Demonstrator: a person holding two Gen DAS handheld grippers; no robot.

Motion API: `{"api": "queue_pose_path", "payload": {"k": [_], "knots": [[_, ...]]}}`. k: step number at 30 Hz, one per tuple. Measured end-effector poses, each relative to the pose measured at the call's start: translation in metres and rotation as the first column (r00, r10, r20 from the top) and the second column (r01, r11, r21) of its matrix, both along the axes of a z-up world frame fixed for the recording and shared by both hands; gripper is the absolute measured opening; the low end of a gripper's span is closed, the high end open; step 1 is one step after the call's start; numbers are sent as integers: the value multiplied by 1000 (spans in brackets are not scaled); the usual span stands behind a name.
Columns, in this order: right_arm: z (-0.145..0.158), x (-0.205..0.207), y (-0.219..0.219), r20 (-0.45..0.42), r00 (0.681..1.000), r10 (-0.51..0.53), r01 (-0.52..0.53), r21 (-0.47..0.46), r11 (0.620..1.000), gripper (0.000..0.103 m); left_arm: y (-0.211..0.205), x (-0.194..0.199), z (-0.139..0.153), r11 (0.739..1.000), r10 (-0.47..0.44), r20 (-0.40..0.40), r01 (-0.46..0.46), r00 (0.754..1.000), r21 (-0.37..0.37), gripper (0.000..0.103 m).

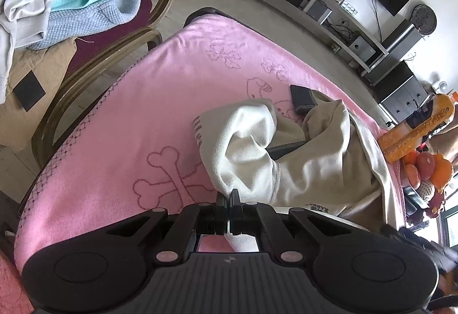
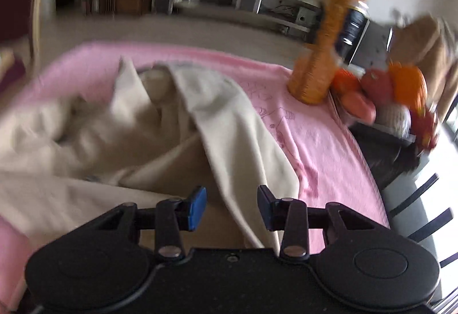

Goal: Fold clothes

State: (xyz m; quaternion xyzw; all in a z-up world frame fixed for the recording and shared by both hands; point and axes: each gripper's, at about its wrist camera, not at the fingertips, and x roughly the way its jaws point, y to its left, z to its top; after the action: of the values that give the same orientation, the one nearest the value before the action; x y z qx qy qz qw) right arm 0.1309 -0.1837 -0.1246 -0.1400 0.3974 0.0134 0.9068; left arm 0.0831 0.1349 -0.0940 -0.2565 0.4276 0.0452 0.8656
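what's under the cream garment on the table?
The cream garment lies crumpled on a pink towel printed with bone outlines, which covers the table. The tabletop itself is hidden, as is anything beneath the garment's folds.

Soft, matt cream cloth garment (image 1: 309, 159) with dark ribbed knit cuff (image 1: 301, 99); fuzzy pink towel-like cover (image 1: 120, 142) with stitched outline motifs; matt black plastic left gripper (image 1: 228, 201); right gripper (image 2: 232, 206) with smooth blue pads (image 2: 197, 206); glossy orange plastic bottle (image 2: 329, 36); pale blue waffle-knit cloth (image 1: 97, 16).
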Motion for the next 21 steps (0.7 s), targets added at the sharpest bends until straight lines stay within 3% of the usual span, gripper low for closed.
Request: {"api": "queue_pose_path", "payload": {"k": [4,5,7,9,11,14,17,21], "knots": [[-16,23,26,-12,1000,19,-20,-100,995,38,0,2,-4,1000,-10,-5,10,1000,-10,0],[-21,26,31,-14,1000,15,-17,-141,990,31,1,3,-4,1000,-12,-4,12,1000,-11,0],[-23,29,28,-4,1000,-25,24,-185,982,1,2,2,-2,1000,-17,0,17,1000,-12,0],[-2,18,-11,13,992,-122,123,-40,992,2,4,1,2,1000,-24,12,25,1000,-17,0],[18,7,-51,15,975,-220,217,107,970,1,6,-1,7,999,-30,22,30,999,-33,0],[49,-9,-110,-9,933,-359,343,321,883,1,9,-3,15,996,-35,29,37,999,-79,0],[75,-25,-168,-63,874,-481,445,501,743,1,6,-6,23,994,-43,32,46,999,-103,0],[38,-49,-230,-171,805,-569,557,551,621,1,-11,-8,25,996,-66,13,67,998,-65,0]]}}
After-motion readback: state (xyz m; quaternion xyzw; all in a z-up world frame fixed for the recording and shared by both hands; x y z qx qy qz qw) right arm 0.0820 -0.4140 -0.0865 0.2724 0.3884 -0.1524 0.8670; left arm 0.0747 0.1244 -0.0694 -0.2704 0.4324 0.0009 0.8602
